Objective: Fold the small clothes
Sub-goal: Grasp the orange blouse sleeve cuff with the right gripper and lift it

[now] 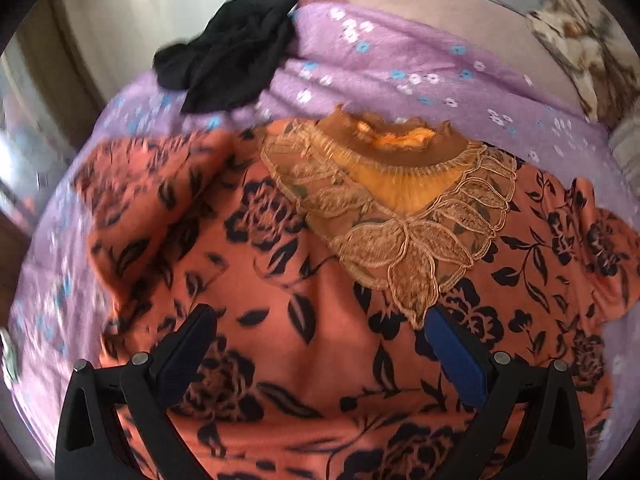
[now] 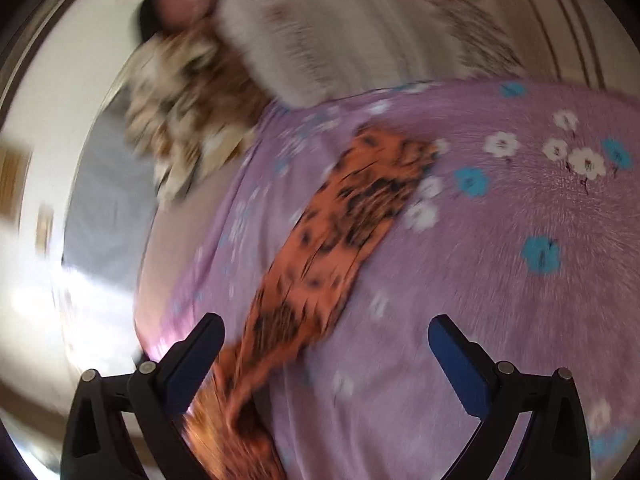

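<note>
Left wrist view: the left gripper [image 1: 320,320] hangs over an orange floral top [image 1: 304,280] spread flat on the bed's purple sheet [image 1: 400,68], lace collar [image 1: 400,216] toward the far edge; its fingers stand wide apart, gripping nothing. A black garment [image 1: 232,64] lies crumpled near the far left edge.

Right wrist view (blurred): the right gripper [image 2: 326,332] has its fingers spread wide, empty, above one sleeve [image 2: 340,232] of the top on the sheet.

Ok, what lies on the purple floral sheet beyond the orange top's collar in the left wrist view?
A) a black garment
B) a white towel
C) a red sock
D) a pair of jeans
A: a crumpled black garment lies on the purple floral sheet, beyond the orange floral top.
</note>
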### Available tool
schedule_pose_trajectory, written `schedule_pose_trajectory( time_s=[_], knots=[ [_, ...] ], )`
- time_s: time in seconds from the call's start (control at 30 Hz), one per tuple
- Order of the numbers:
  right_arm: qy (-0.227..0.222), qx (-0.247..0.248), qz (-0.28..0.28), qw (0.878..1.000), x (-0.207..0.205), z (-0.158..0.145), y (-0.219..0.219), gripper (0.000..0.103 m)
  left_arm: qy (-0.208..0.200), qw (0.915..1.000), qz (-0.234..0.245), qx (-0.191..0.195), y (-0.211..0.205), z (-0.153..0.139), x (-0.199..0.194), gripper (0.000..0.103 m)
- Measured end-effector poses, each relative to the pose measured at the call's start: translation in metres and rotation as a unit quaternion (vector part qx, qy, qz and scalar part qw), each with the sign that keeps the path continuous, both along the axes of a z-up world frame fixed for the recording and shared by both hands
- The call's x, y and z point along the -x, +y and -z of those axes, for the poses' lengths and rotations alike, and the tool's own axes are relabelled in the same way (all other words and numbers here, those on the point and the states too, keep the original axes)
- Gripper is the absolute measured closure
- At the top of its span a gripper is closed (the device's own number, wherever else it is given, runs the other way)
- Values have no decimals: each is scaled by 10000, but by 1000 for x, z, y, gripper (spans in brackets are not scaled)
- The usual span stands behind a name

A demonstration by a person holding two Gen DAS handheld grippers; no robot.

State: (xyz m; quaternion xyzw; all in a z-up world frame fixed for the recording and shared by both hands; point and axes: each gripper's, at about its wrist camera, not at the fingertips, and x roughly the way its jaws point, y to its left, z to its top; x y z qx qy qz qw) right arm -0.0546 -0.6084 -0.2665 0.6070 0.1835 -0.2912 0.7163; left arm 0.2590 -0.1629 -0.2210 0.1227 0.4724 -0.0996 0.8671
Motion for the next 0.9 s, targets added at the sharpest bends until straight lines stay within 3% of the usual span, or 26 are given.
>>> schedule_pose_trajectory(
  time_s=[0.13, 0.2, 0.23, 0.27, 0.4, 0.43, 0.47, 0.53, 0.6, 0.77, 0.9],
  knots=[
    [-257, -292, 494, 9980, -9, 27, -40, 0, -268, 9984, 175, -475, -11, 7, 0, 0],
    [-27, -217, 630, 9978, -22, 29, -61, 0, -250, 9982, 193, -514, -13, 9, -2, 0],
    [2, -117, 708, 9974, -28, 26, -69, 4, -224, 9983, 195, -491, -14, 10, -4, 0],
    [7, -44, 659, 9978, -36, 25, -77, 17, -200, 9986, 178, -451, -13, 12, -7, 0],
    [691, 216, 518, 9960, -68, 32, -97, 33, -99, 9995, -13, -303, -8, 13, -19, 0],
    [834, 348, 525, 9945, -73, 29, -98, 56, -108, 9995, -60, -301, -7, 14, -20, 0],
    [981, 426, 491, 9931, -78, 28, -98, 88, -116, 9994, -120, -301, -5, 13, -22, 0],
    [1299, 537, 285, 9897, -88, 28, -98, 91, -142, 9991, -288, -285, 2, 11, -28, 0],
    [1311, 775, 247, 9880, -90, 15, -89, 92, -226, 9983, -456, -277, 10, 5, -30, 0],
    [582, 1331, -83, 9894, -101, -44, -51, 93, -548, 9947, -829, -282, 35, -17, -37, 0],
    [-27, 1639, -893, 9824, -139, -98, 10, 93, -866, 9874, -1254, -422, 65, -36, -43, 0]
  ],
)
